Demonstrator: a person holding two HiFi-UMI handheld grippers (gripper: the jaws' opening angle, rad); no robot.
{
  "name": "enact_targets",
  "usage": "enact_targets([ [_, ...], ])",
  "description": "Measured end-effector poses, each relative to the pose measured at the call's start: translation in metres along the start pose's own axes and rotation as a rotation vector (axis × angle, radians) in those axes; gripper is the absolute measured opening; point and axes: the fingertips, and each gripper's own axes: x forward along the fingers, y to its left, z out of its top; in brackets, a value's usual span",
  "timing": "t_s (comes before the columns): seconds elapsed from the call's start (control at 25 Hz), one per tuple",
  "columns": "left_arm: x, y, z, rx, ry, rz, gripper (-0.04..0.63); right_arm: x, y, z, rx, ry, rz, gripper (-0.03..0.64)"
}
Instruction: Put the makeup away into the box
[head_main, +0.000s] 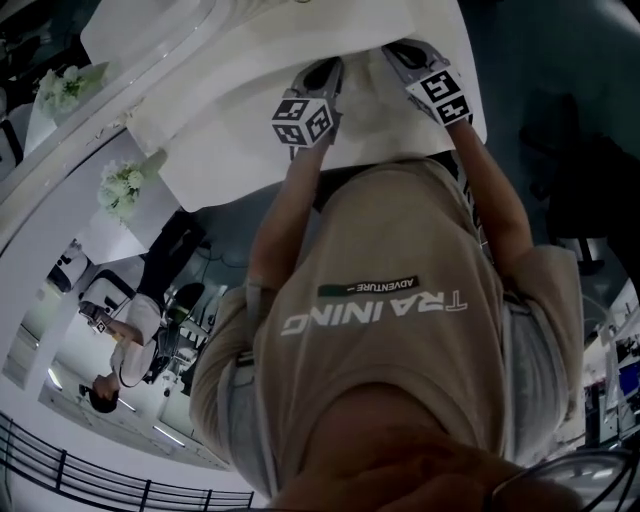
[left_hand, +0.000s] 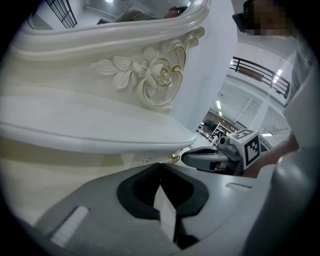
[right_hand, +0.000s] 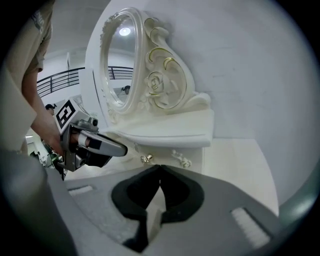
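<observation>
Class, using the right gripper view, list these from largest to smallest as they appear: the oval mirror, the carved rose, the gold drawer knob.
1. oval mirror, by far the largest
2. carved rose, clearly smaller than the mirror
3. gold drawer knob, only a tiny speck

The three sizes plainly differ, so there are no ties.

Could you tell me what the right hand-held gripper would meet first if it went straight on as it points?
Most likely the drawer front with small gold knobs, just under the dresser's shelf. The right hand-held gripper is shut and empty; depth is hard to judge.
</observation>
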Motion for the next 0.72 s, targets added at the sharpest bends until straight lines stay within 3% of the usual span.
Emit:
enact_targets([
  [0.12,-0.031,0.001,-0.007,-0.001,-0.012,-0.015,0.008,-0.011,0.02,-0.015,0.01,0.061,-0.02,0.003],
  [0.24,-0.065,0.001,-0.011,0.014,-0.025,-0.042,0.008,-0.029,0.043,-0.034,0.117,0.077,-0.04,0.003],
  [0.4,-0.113,0.011,-0.014,0.132,-0.011,-0.089,0.008,-0.039,0.082,-0.033,0.291,0.005,-0.073,0.003],
  [0.6,-0.157,0.026,0.001,0.174,-0.095,-0.115,0.008,-0.029,0.124,0.004,0.254,-0.081,-0.074,0.003],
  [0.72,-0.19,0.036,0.021,0.212,-0.158,-0.122,0.008,-0.012,0.158,0.036,0.228,-0.136,-0.024,0.003],
])
